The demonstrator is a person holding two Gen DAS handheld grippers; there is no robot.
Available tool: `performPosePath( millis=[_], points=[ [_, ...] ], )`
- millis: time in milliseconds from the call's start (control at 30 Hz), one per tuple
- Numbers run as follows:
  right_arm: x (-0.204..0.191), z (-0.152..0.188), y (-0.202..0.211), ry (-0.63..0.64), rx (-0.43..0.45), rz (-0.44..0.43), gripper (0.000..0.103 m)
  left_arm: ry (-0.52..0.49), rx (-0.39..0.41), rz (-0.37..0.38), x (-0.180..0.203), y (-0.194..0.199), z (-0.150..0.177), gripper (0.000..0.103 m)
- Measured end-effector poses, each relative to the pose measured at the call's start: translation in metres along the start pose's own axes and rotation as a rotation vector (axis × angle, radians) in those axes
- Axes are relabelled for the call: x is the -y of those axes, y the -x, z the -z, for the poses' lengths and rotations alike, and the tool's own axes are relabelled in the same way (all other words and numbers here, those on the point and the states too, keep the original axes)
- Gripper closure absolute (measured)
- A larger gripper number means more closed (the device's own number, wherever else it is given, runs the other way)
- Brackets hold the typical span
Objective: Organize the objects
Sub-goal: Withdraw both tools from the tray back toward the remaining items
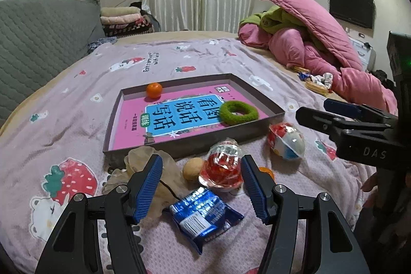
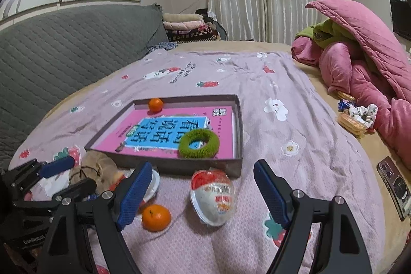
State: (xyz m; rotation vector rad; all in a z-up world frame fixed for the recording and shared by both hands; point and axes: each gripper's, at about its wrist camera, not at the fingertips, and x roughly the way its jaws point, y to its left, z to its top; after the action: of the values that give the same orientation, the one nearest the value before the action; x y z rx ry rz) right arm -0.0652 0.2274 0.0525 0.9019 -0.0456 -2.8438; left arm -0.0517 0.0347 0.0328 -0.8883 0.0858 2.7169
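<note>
A shallow grey box on the bed holds a pink book, an orange and a green ring. In front of it lie a red clear-wrapped cup, a round yellowish ball, a blue snack packet, a beige cloth, an egg-shaped toy pack and a second orange. My left gripper is open above the packet, fingers flanking the cup. My right gripper is open around the egg pack.
A pink and green quilt pile lies at the far right, with snacks and a scrunchie beside it. A phone lies at the right bed edge. A grey headboard runs along the left.
</note>
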Motion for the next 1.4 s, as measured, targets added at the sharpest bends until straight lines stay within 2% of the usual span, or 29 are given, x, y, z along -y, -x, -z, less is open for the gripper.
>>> performPosePath(
  millis=[567, 867, 1400],
  points=[
    [-0.001, 0.030, 0.008, 0.030, -0.066, 0.017, 0.022, -0.041, -0.030, 0.035, 0.016, 0.009, 0.016, 0.038],
    [-0.003, 0.037, 0.007, 0.032, -0.092, 0.008, 0.022, -0.017, -0.095, 0.055, 0.015, 0.010, 0.031, 0.038],
    [-0.009, 0.044, 0.009, 0.039, -0.103, 0.002, 0.022, 0.032, -0.171, 0.032, 0.012, 0.012, 0.054, 0.038]
  ],
)
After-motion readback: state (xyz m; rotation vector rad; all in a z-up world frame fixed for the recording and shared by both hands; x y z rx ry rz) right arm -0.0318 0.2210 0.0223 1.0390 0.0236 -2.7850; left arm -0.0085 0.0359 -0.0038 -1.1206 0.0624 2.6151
